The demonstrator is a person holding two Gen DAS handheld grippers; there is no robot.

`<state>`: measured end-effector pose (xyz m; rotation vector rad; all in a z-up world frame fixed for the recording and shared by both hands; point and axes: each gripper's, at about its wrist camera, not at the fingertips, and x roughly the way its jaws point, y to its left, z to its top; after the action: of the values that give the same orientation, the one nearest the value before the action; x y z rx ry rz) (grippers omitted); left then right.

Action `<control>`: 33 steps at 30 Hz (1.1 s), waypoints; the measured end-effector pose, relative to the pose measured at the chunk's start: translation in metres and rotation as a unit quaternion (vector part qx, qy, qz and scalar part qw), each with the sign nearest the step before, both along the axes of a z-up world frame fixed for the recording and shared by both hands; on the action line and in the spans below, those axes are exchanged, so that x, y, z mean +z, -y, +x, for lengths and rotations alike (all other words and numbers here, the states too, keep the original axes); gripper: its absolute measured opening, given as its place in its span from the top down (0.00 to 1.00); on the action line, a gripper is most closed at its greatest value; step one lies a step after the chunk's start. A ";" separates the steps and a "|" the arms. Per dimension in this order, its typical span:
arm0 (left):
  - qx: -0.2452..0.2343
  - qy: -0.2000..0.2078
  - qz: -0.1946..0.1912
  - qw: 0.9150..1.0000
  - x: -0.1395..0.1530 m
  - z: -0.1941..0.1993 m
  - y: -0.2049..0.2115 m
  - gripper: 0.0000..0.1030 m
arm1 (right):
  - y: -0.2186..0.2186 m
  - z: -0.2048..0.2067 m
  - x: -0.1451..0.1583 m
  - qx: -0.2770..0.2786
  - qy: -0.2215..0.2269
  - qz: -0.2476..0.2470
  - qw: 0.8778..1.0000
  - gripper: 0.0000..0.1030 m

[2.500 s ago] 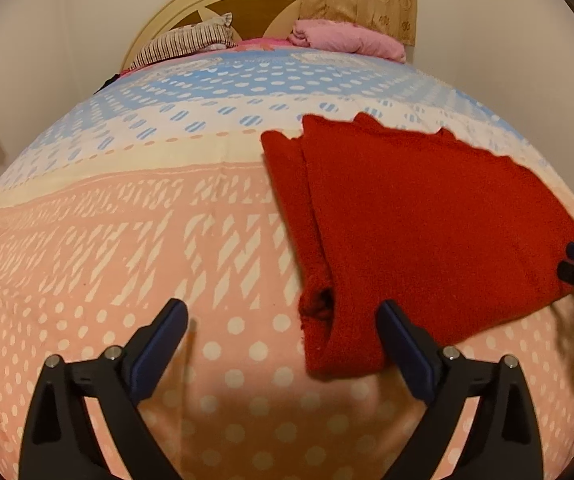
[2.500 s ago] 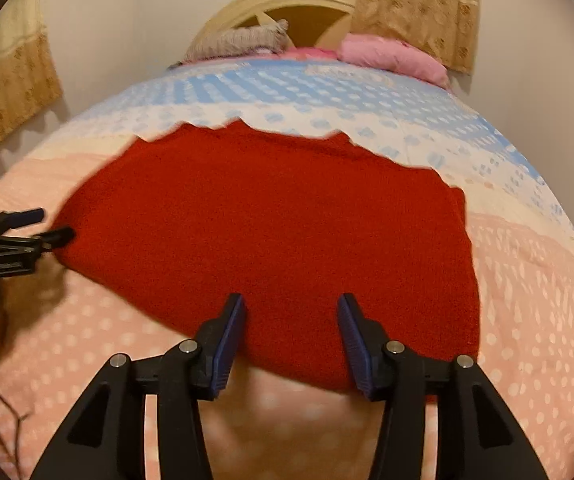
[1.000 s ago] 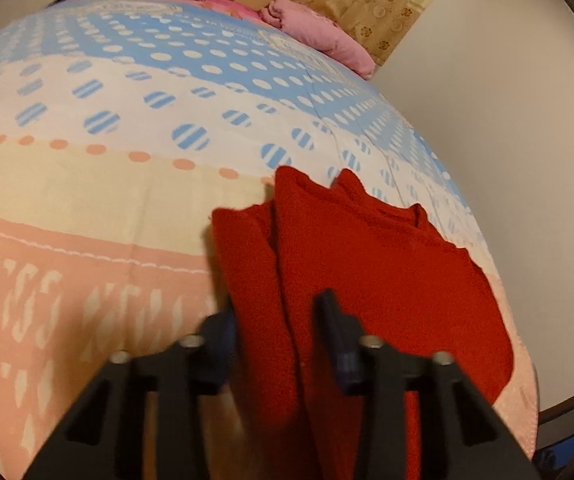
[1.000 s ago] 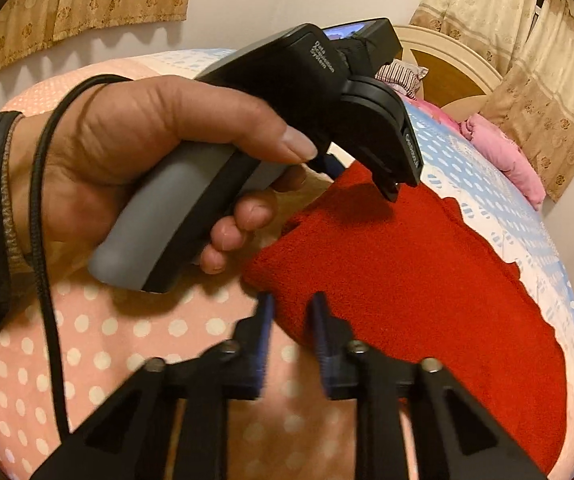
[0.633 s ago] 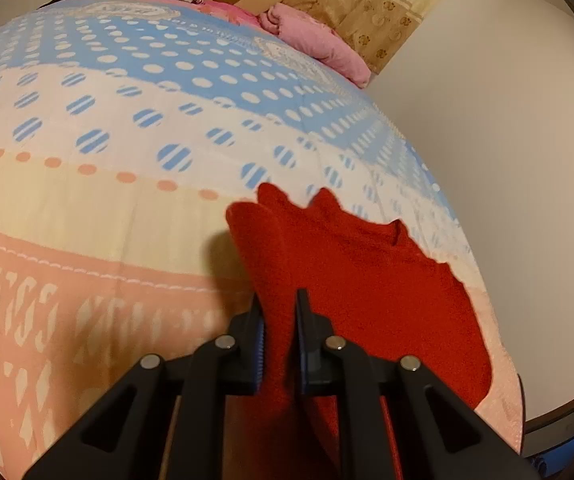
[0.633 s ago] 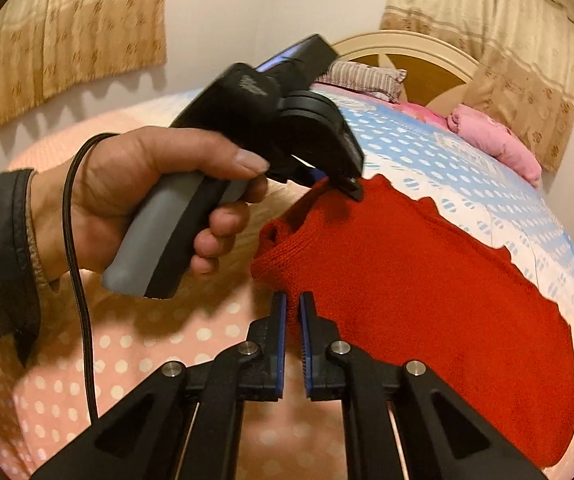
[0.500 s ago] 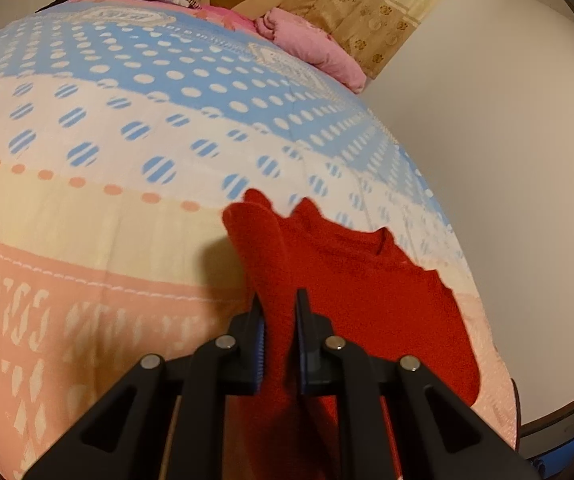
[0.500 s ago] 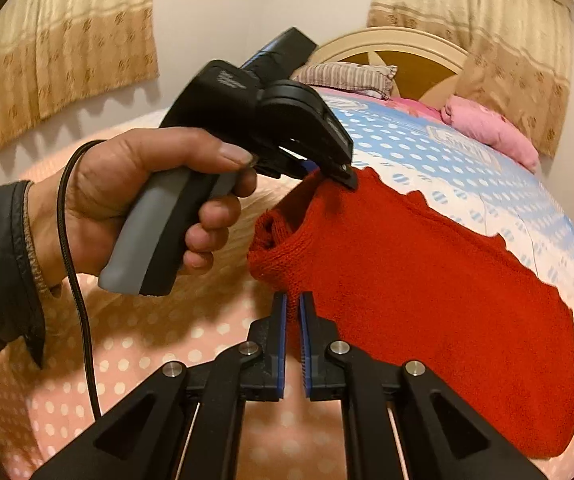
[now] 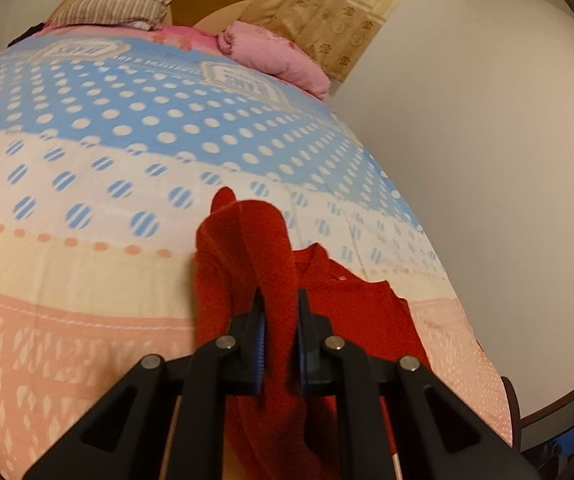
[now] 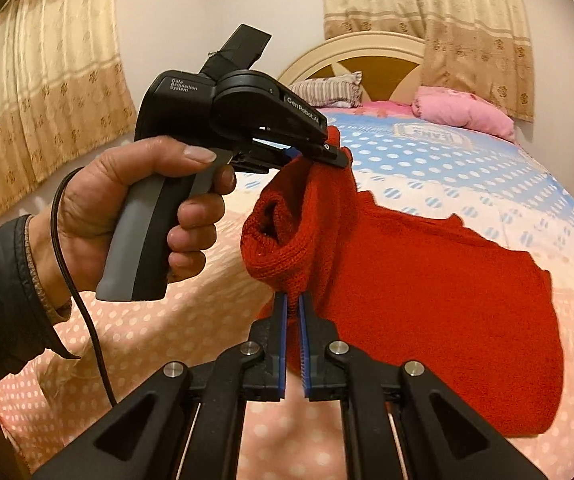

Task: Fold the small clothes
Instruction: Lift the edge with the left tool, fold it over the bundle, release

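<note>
Polka-dot bedspread (image 9: 87,152) under red knit (image 10: 427,280), curtains (image 10: 47,100) behind.

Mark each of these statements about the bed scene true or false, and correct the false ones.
1. Both grippers are shut on the red sweater. True: the left gripper and right gripper each pinch its knit.
2. The sweater lies wholly flat on the bed. False: its gripped edge is lifted off the cover.
3. A pink pillow lies near the headboard. True.
4. The curtains are plain blue. False: they are beige with a pattern.
5. A bare hand holds the left gripper's handle. True.
</note>
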<state>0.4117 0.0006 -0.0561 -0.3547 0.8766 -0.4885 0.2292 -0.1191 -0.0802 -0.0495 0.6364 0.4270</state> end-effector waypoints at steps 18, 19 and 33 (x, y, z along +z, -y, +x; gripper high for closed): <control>-0.069 0.024 0.017 0.997 0.020 -0.009 0.108 0.88 | 0.094 -0.017 0.001 -0.073 -0.012 0.083 0.994 0.96; -0.073 0.025 0.018 0.997 0.020 -0.009 0.113 0.88 | 0.099 -0.018 0.001 -0.076 -0.013 0.086 0.993 0.96; -0.135 0.019 0.049 0.989 -0.005 -0.016 0.194 0.88 | 0.170 -0.037 -0.026 -0.145 -0.051 0.129 0.980 0.96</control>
<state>0.3954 -0.1929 -0.0614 -0.1354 0.9127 -0.6970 0.1923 -0.2895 -0.1065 0.3115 0.6730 0.2275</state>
